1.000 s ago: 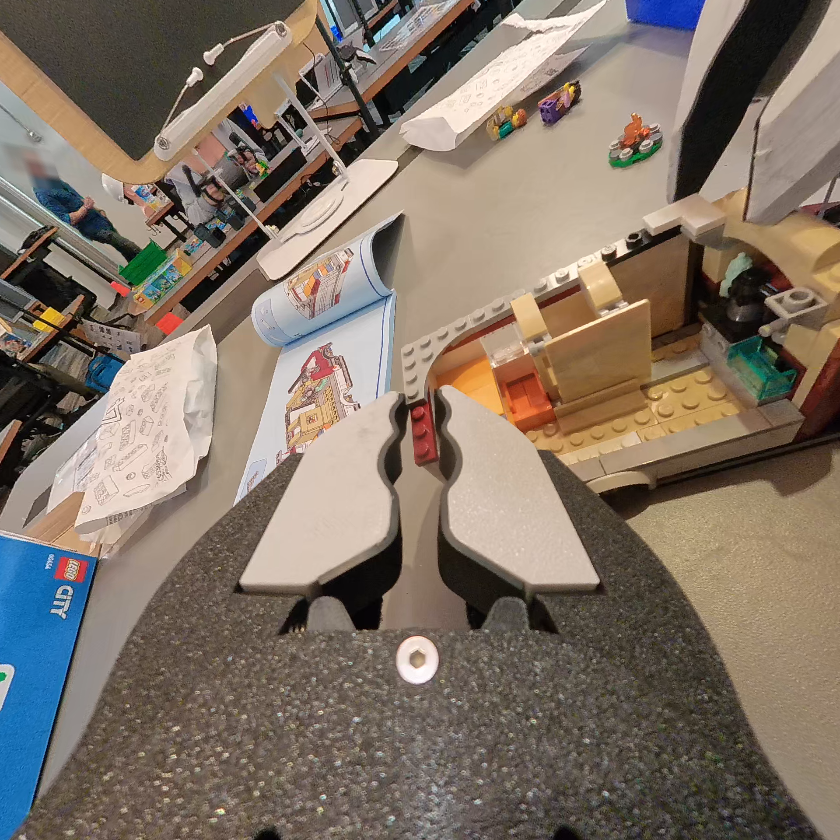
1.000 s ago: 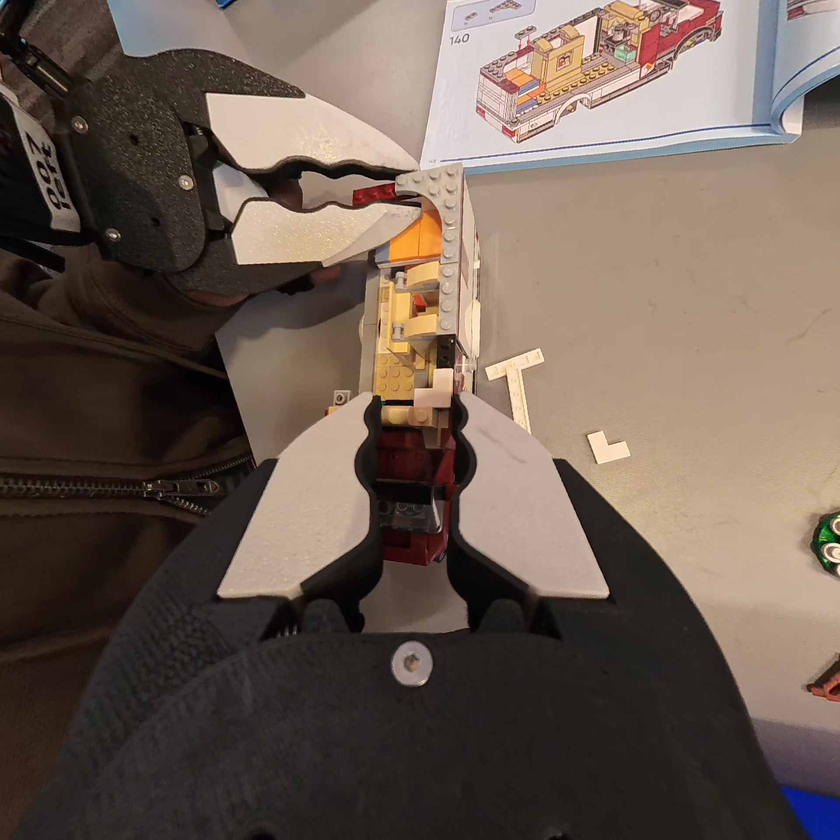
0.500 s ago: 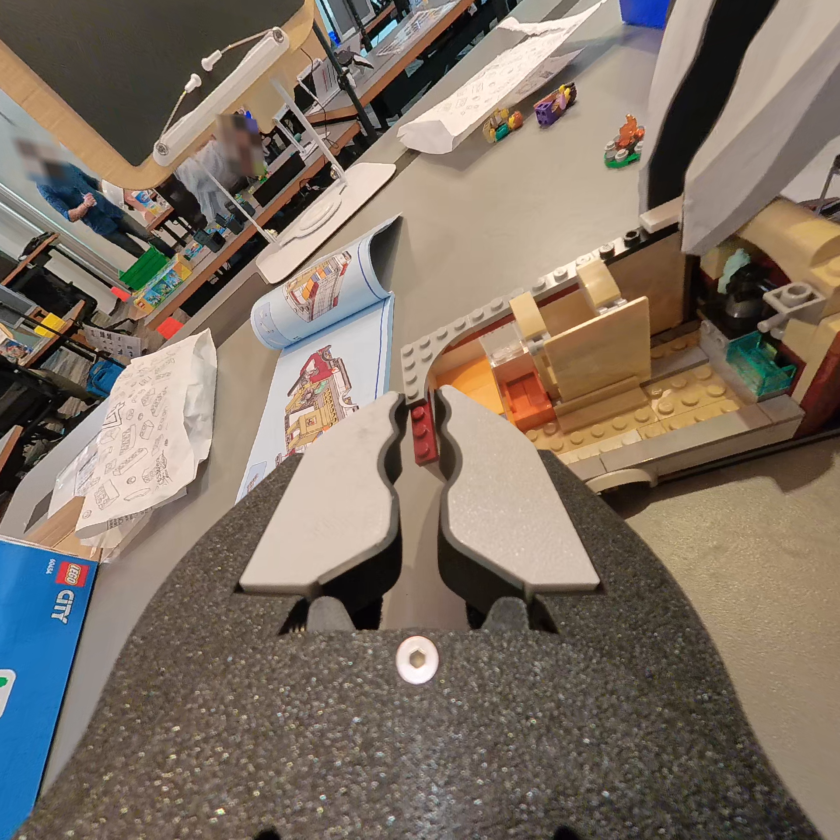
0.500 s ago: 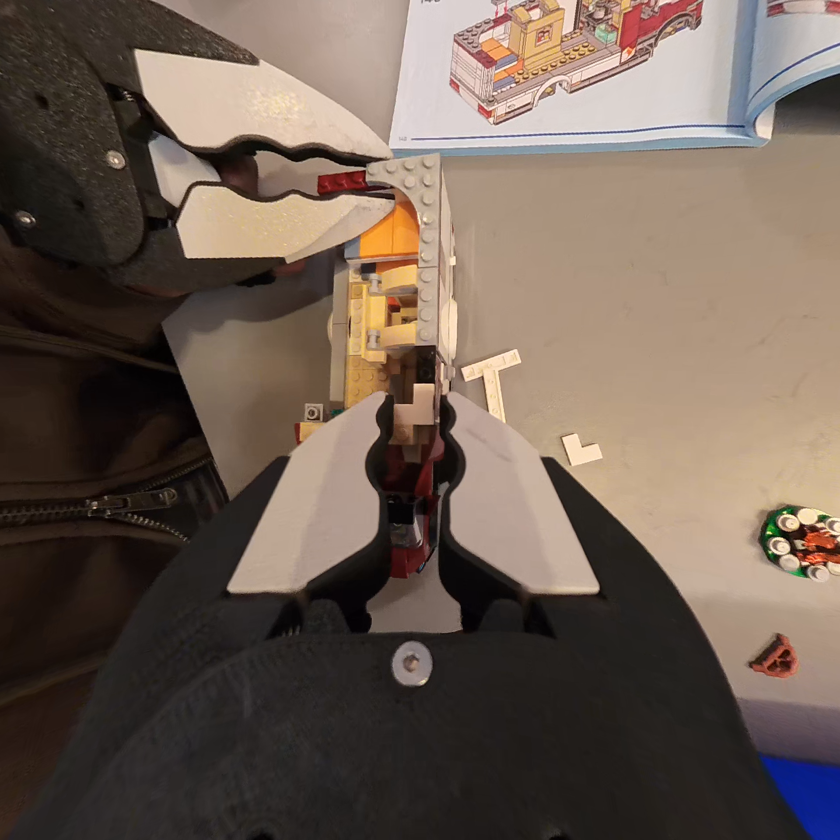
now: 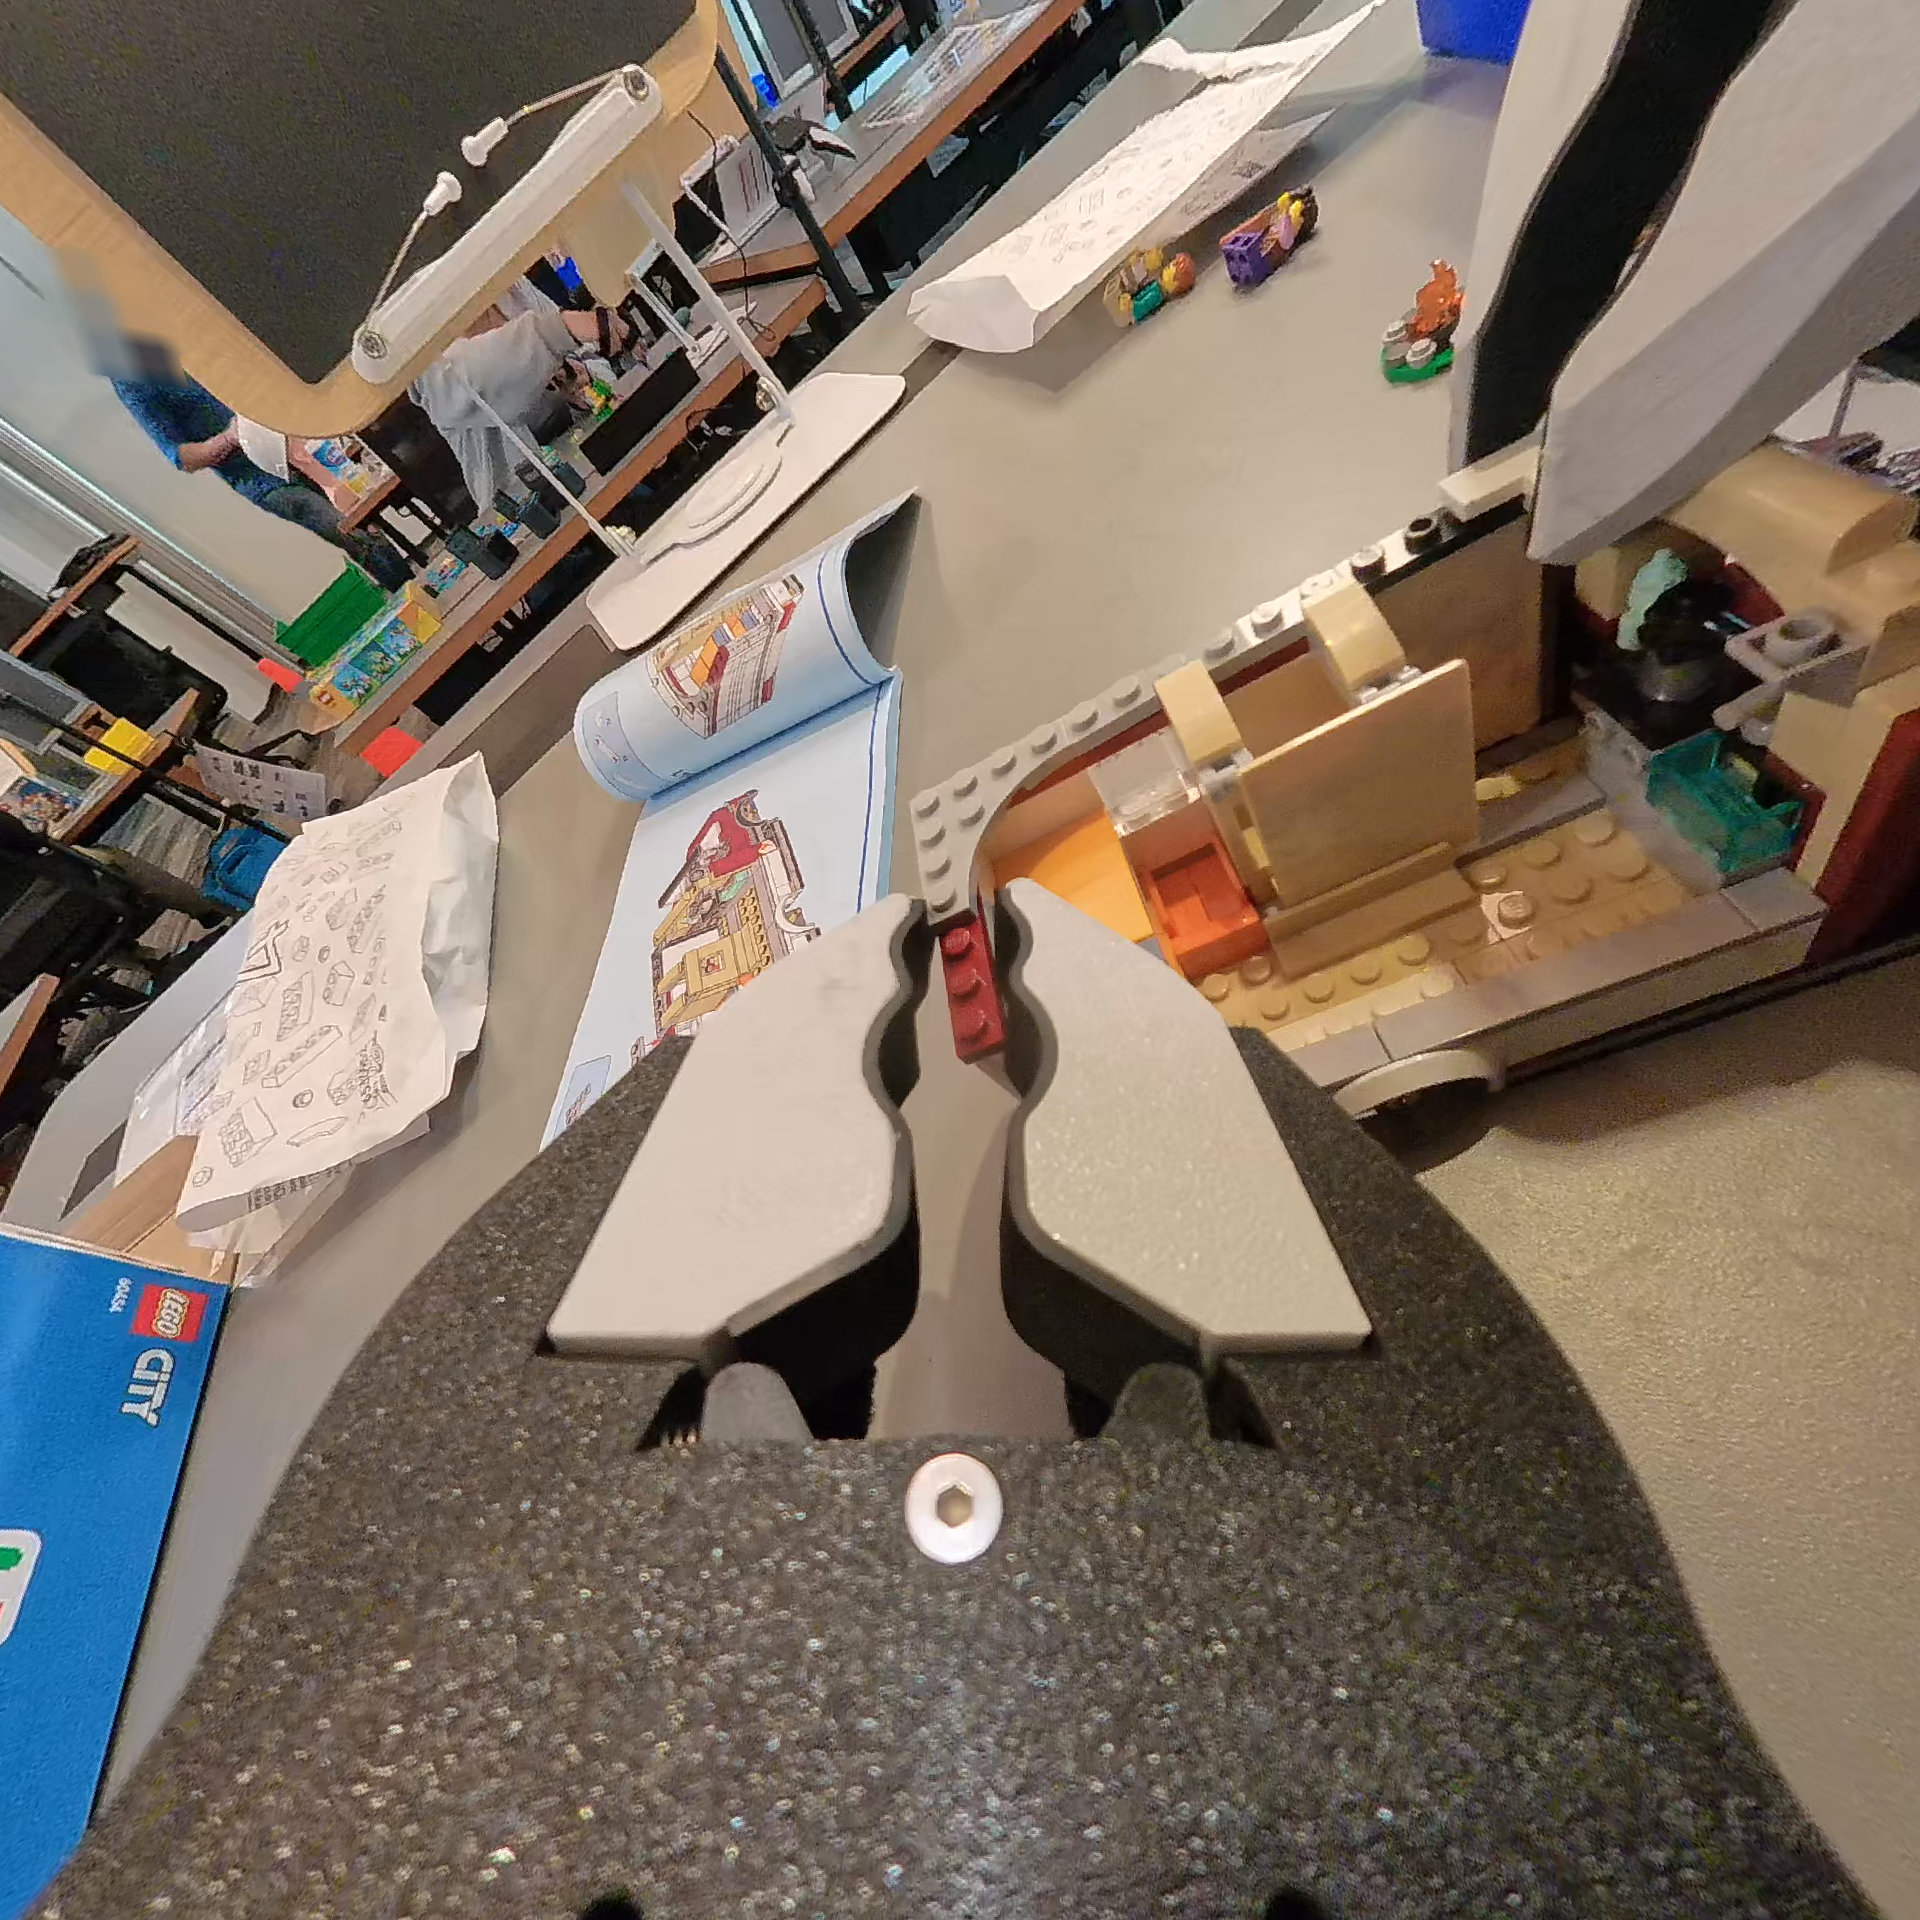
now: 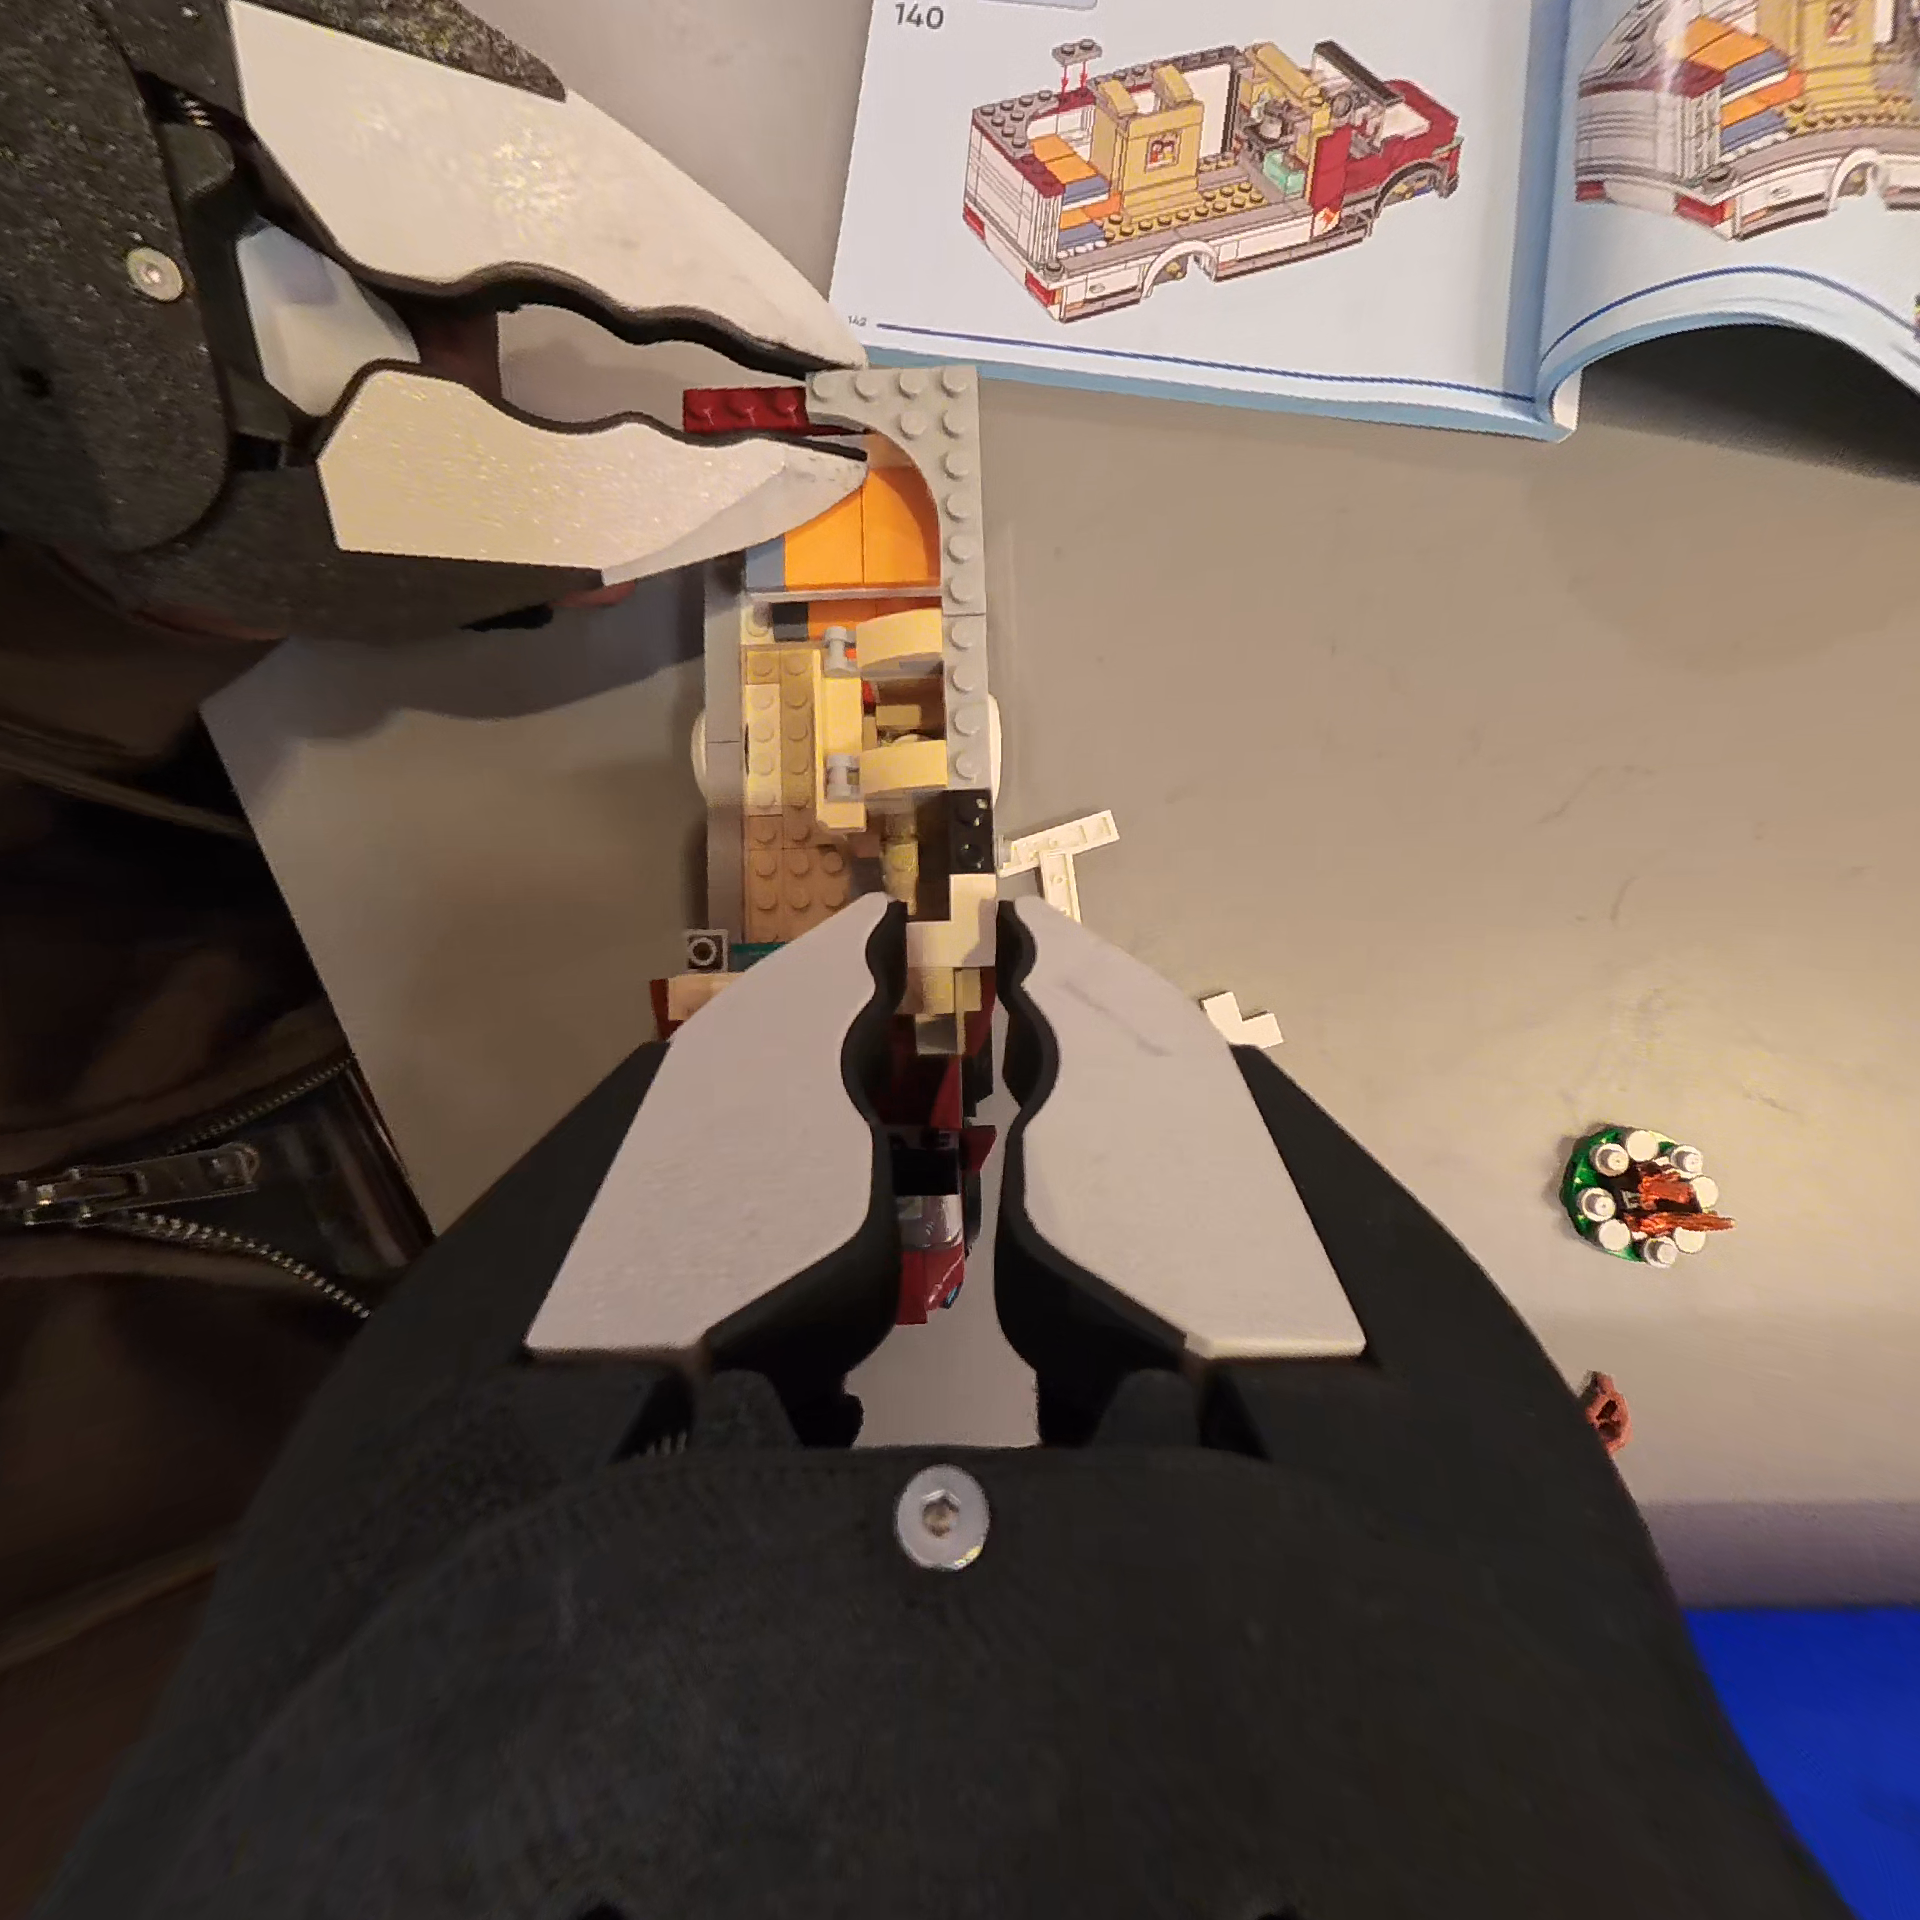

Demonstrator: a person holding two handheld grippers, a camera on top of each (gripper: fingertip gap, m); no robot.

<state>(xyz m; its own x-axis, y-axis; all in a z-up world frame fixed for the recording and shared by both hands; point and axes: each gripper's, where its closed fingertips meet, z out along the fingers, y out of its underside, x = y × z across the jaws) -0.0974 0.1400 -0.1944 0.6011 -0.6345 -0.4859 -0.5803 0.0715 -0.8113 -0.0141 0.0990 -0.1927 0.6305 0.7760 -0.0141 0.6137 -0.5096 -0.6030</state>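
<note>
clearly, a dark red plate (image 5: 971,987) is pinched between the narrowly parted fingers of the left hand-held gripper (image 5: 961,920), both pads pressed on its long sides, and its far end is butted against the corner of the grey arched plate (image 5: 951,831) at the end of the brick-built vehicle (image 5: 1382,862). the right hand-held gripper (image 6: 940,920) is closed onto the opposite end of the same model, its fingers clamped on either side of the white stepped piece (image 6: 951,930) and the tan bricks under it, so the model is braced against sideways push. the vehicle stands on the grey desk (image 6: 1455,779), just in front of the open instruction booklet (image 6: 1195,187) that lies toward the far edge; a white t-shaped piece (image 6: 1065,852) and a small white l-shaped piece (image 6: 1242,1018) lie loose on the desk beside the model.

the step in hand is judged to be the seating of the red plate at that grey corner. it is best done with the plate kept level and its studs lined up squarely before any pressure is applied, since a tilted plate tends to catch on one edge only. pressure is better given straight along the stud axis, with the brace at the other end held firm so the model is not slid or lifted. whether the studs are already engaged cannot be told.
</note>
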